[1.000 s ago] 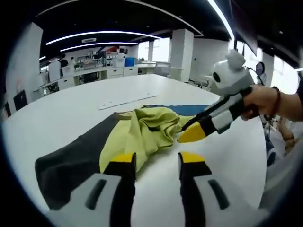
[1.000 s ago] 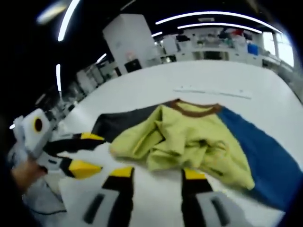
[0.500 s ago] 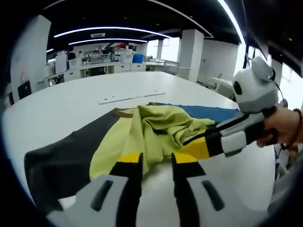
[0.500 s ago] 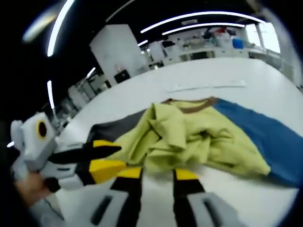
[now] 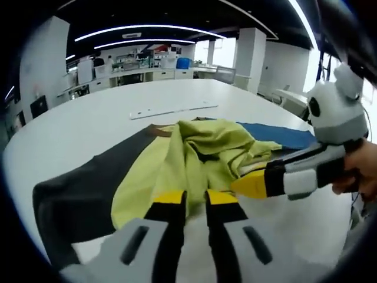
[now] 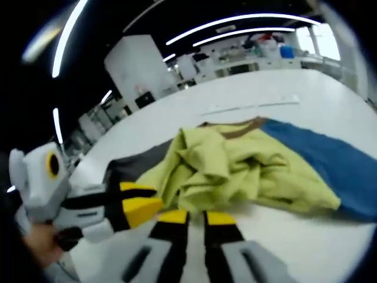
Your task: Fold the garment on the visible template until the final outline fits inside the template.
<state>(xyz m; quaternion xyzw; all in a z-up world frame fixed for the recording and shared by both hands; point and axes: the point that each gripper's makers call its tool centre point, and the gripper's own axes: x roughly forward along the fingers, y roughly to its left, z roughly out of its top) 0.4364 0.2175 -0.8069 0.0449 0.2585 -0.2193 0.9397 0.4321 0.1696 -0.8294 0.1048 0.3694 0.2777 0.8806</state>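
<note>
A crumpled yellow-green garment with a brown collar lies on the white table. A flat dark grey panel spreads from one side of it and a blue panel from the other. My left gripper has its jaws drawn almost together at the garment's near hem. My right gripper is pinched the same way on the hem close beside it. Each gripper also shows in the other's view: the right one and the left one.
A thin white strip lies on the table beyond the collar. The person's hands hold the grippers at the near table edge. Desks, pillars and shelves stand far behind.
Both grippers' jaws have narrowed from wide apart to almost touching. Both have moved in to the garment's near hem and closer to each other.
</note>
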